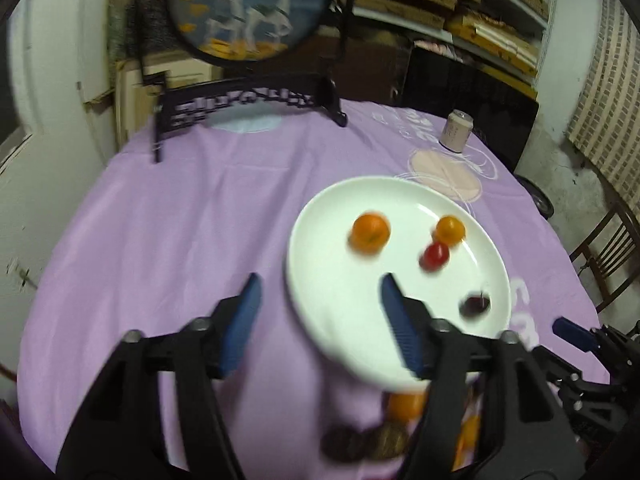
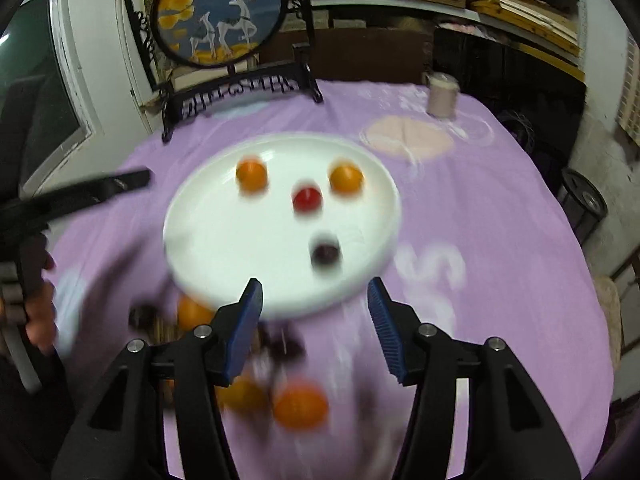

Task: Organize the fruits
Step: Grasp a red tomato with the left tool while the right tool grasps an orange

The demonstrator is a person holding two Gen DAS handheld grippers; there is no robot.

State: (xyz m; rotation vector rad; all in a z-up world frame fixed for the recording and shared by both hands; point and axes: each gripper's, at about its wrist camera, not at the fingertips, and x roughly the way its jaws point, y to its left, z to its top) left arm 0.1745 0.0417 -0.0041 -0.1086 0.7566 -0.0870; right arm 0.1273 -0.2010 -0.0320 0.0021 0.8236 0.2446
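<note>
Four small fruits, two orange, one red and one dark, are seen on a white plate on the purple-clothed worktop. More fruit is left blurred beside it. The left hand-held gripper and right hand-held gripper are both held apart, gripping nothing.

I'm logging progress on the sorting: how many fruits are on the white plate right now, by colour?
On the white plate:
Orange fruits: 2
Red fruit: 1
Dark purple fruit: 1
Total: 4
</note>
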